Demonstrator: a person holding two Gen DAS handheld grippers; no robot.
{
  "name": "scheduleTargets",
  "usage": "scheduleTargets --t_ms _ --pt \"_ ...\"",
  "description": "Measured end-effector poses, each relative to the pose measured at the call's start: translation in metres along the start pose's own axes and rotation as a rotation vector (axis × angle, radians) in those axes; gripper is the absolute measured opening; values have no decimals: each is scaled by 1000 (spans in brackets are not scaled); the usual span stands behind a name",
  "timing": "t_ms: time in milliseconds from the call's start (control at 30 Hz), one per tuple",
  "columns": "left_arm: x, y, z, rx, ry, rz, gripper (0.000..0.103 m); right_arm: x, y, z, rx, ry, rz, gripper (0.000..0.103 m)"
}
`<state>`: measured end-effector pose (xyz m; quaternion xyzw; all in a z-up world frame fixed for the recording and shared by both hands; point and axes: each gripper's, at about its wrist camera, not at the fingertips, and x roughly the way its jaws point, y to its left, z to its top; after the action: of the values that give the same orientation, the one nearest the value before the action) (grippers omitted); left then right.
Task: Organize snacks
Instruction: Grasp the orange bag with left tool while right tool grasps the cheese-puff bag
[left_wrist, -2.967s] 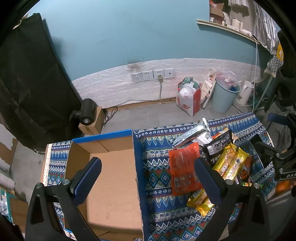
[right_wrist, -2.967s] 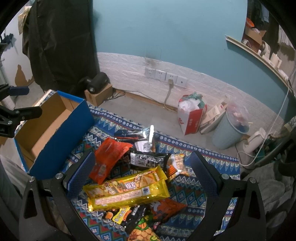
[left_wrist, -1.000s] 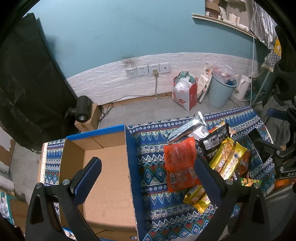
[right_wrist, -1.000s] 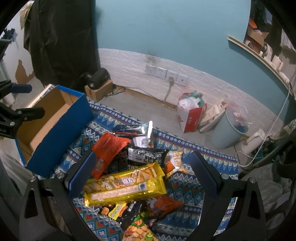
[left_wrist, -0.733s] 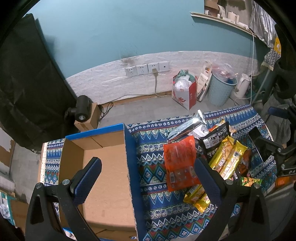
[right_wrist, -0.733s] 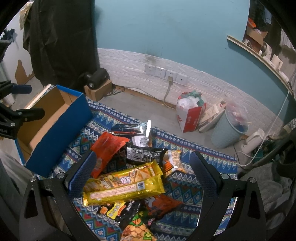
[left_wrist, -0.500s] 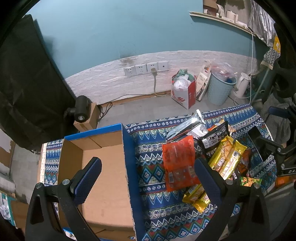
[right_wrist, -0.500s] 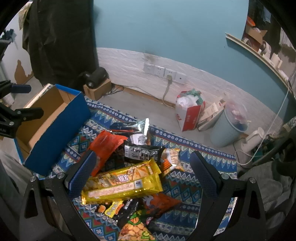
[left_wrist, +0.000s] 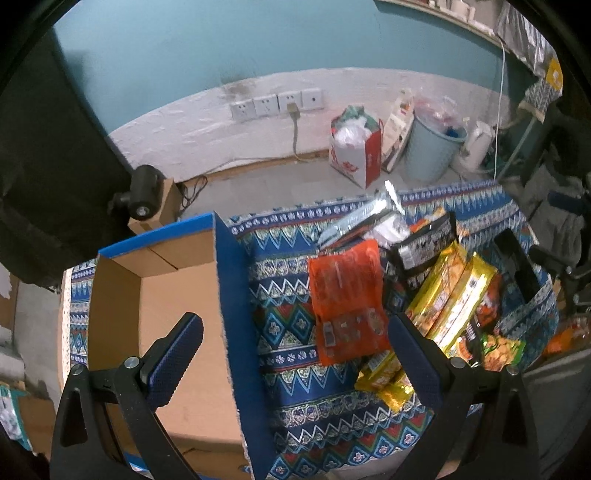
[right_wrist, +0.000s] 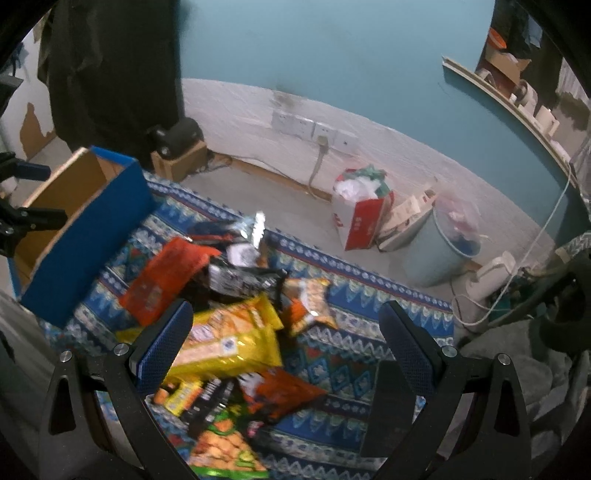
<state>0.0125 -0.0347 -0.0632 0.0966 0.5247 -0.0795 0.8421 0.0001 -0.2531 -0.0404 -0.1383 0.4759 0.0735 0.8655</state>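
Grabbing at that loose heap risked pinching two overlapping wrappers at once, or dragging neighbours off the patterned cloth, because the packets lay stacked and slippery. The right gripper hung wide open and empty directly above the yellow packet, with the orange packet ahead to its left. The left gripper was equally spread, holding nothing; the blue-sided box sat under its left finger, and the snack pile lay ahead to its right.
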Motion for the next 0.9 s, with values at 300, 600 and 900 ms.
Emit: scheduleTargets --t_ms 300,600,900 --pt "39 -23 -9 44 73 -12 101 44 -11 -48 -71 152 2 100" --pt "73 -34 -9 63 140 -20 101 88 1 -66 -143 271 89 93" --pt "113 -26 7 -5 216 -62 101 126 10 -78 -205 357 128 79"
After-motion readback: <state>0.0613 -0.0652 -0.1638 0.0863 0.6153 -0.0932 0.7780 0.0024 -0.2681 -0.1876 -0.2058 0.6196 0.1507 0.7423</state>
